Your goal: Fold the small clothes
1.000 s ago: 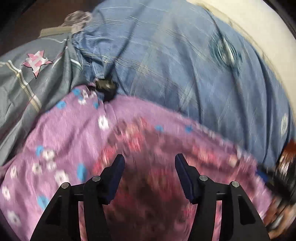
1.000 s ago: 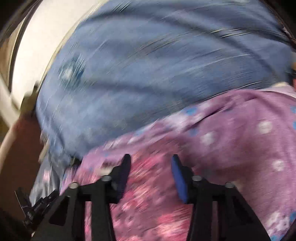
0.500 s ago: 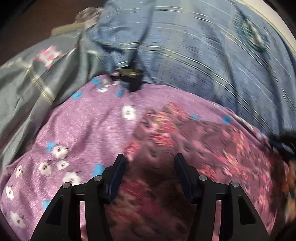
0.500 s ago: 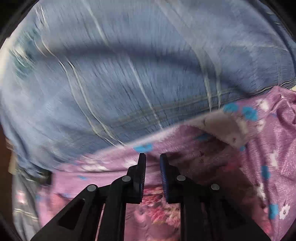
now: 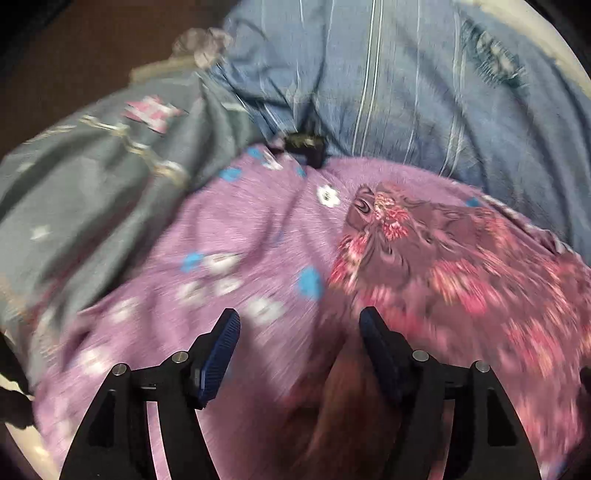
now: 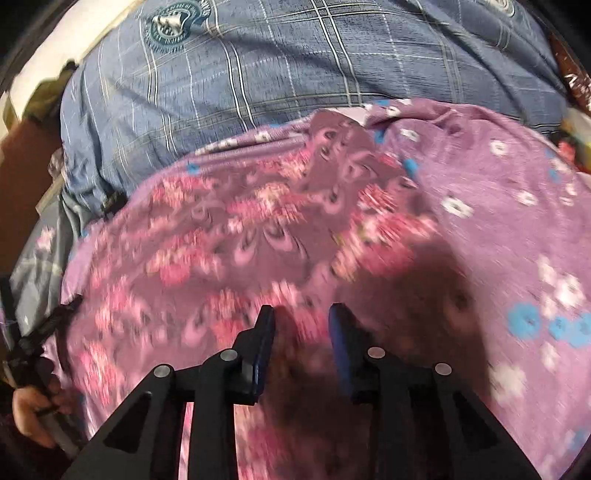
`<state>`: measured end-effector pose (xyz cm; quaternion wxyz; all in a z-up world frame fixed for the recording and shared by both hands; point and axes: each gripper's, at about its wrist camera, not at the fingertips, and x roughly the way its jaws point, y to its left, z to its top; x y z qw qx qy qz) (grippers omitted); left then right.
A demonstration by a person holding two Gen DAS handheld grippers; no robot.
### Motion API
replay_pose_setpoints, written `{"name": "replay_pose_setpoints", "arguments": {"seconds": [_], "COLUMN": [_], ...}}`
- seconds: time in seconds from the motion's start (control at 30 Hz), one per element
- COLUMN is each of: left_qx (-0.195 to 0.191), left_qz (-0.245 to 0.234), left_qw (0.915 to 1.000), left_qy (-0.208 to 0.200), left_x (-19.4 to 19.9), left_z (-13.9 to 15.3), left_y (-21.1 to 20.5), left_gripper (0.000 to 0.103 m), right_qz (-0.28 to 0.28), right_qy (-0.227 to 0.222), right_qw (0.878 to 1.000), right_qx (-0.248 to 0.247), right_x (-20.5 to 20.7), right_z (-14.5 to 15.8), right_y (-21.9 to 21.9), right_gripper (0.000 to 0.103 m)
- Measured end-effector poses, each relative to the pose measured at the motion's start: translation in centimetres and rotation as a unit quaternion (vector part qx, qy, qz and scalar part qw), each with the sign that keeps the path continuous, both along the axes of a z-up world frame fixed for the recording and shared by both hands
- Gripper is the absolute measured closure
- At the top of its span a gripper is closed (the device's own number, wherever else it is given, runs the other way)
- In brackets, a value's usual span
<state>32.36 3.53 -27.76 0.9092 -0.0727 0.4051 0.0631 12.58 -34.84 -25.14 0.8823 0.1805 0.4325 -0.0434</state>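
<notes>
L gripper (image 5: 299, 325): jaws spread wide, just been opening, nothing pinched. The blue pads (image 5: 218, 354) hang over cloth w/o pressing on it. Under them lies the purple floral cloth (image 5: 236, 236), lilac w/ white and blue flowers. On top of it, toward the R side of the L wrist view, sits the small garment (image 5: 443, 258), darker mauve w/ pink-red flower print, rumpled, one corner poking up near the middle. Much of this view is smeared by blur.

R gripper (image 6: 301, 321): jaws part-way apart, narrower than the L, also just been opening. Nothing clamped; its tips sit right over the near part of the same garment (image 6: 258, 229), which spreads across the centre-left of the R wrist view, w/ a dark shadow beside the jaws. Whether the tips touch the fabric can't be told.

Further out: blue plaid sheet (image 6: 258, 74) behind the purple cloth, w/ a round green emblem (image 6: 171, 24) near the top. Grey patterned fabric (image 5: 92, 177) lies left of the purple cloth in the L view, carrying a pink star-like print. A person's hand (image 6: 29, 413) shows at the lower-left edge of the R view, gripping a black handle.
</notes>
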Motion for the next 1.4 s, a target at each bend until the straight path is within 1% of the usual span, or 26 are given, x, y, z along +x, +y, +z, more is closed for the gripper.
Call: {"name": "replay_pose_setpoints", "arguments": {"seconds": [0.03, 0.1, 0.13, 0.17, 0.23, 0.3, 0.33, 0.4, 0.47, 0.5, 0.57, 0.63, 0.7, 0.77, 0.83, 0.97, 1.07, 1.1, 1.2, 1.27, 1.3, 1.33, 1.4], "left_qx": [-0.011, -0.045, -0.058, -0.064, -0.054, -0.043, -0.038, -0.033, -0.028, -0.029, -0.041, -0.051, -0.067, -0.087, -0.103, -0.154, -0.173, -0.183, -0.223, -0.240, -0.246, -0.259, -0.270], "left_qz": [0.005, 0.005, -0.003, -0.014, -0.033, -0.041, -0.046, -0.051, -0.049, -0.046, -0.037, -0.027, -0.023, -0.023, -0.020, -0.020, -0.023, -0.027, -0.043, -0.056, -0.063, -0.072, -0.071], "left_qw": [0.9999, 0.9988, 0.9981, 0.9976, 0.9976, 0.9975, 0.9971, 0.9964, 0.9961, 0.9963, 0.9968, 0.9964, 0.9951, 0.9937, 0.9924, 0.9861, 0.9833, 0.9816, 0.9736, 0.9692, 0.9672, 0.9630, 0.9600], "left_qy": [-0.010, -0.019, -0.022, -0.023, -0.028, -0.040, -0.048, -0.059, -0.068, -0.066, -0.058, -0.062, -0.070, -0.067, -0.065, -0.058, -0.052, -0.048, -0.021, -0.005, 0.002, 0.012, 0.017], "left_x": [-2.4, -5.9, -7.8, -9.3, -12.2, -14.2, -15.3, -17.1, -18.3, -18.5, -18.6, -18.5, -17.7, -17.0, -16.0, -14.0, -12.1, -11.5, -9.7, -8.9, -8.5, -7.8, -6.9], "left_z": [0.6, 1.2, 1.5, 1.6, 2.0, 2.7, 3.0, 3.5, 3.5, 3.3, 2.9, 2.8, 2.6, 2.5, 2.4, 2.1, 1.8, 1.6, 0.6, 0.0, -0.3, -0.6, -0.8], "left_y": [0.5, 1.2, 1.2, 1.1, 0.6, 0.6, 0.5, 0.6, 0.7, 1.0, 1.5, 2.0, 2.6, 2.9, 3.2, 3.8, 3.6, 3.6, 3.3, 3.1, 3.1, 3.0, 3.2], "left_gripper": [0.037, 0.037, 0.037, 0.037, 0.037, 0.037, 0.037, 0.037, 0.037, 0.037, 0.037, 0.037, 0.037, 0.037, 0.037, 0.036, 0.036, 0.036, 0.036, 0.036, 0.036, 0.036, 0.036], "right_qz": [0.001, 0.006, 0.007, 0.008, 0.025, 0.034, 0.033, 0.029, 0.021, 0.017, 0.011, 0.007, 0.002, -0.002, -0.009, -0.013, -0.017, -0.019, -0.014, 0.010, 0.029, 0.038, 0.043], "right_qy": [-0.013, -0.046, -0.050, -0.049, -0.061, -0.080, -0.088, -0.101, -0.104, -0.107, -0.112, -0.121, -0.133, -0.140, -0.146, -0.146, -0.140, -0.135, -0.109, -0.099, -0.091, -0.083, -0.067], "right_qw": [1.000, 0.999, 0.998, 0.998, 0.996, 0.993, 0.992, 0.990, 0.988, 0.986, 0.982, 0.976, 0.968, 0.961, 0.951, 0.931, 0.921, 0.914, 0.901, 0.897, 0.897, 0.899, 0.897], "right_qx": [0.009, 0.027, 0.032, 0.040, 0.067, 0.074, 0.079, 0.093, 0.112, 0.129, 0.151, 0.184, 0.214, 0.239, 0.272, 0.334, 0.363, 0.381, 0.419, 0.430, 0.431, 0.429, 0.434], "right_x": [-1.2, -4.3, -5.1, -5.7, -6.9, -7.9, -8.5, -9.4, -9.9, -10.1, -10.3, -10.6, -11.1, -11.3, -11.2, -10.3, -9.4, -8.9, -7.8, -7.5, -7.2, -7.0, -6.6], "right_z": [0.2, 0.4, 0.3, 0.3, 0.4, 1.0, 1.2, 1.4, 1.2, 1.0, 0.8, 0.8, 0.7, 0.5, 0.1, -1.0, -1.6, -2.0, -3.2, -3.2, -3.1, -3.2, -3.8], "right_y": [0.1, 0.5, 0.6, 0.7, 1.6, 2.0, 2.0, 1.7, 0.9, 0.3, -0.5, -1.6, -2.5, -3.3, -4.2, -5.2, -5.1, -5.0, -4.2, -3.3, -2.6, -2.1, -1.4], "right_gripper": [0.070, 0.069, 0.068, 0.068, 0.068, 0.067, 0.066, 0.058, 0.057, 0.057, 0.057, 0.057, 0.052, 0.050, 0.050, 0.049, 0.045, 0.043, 0.043, 0.043, 0.043, 0.043, 0.043]}}
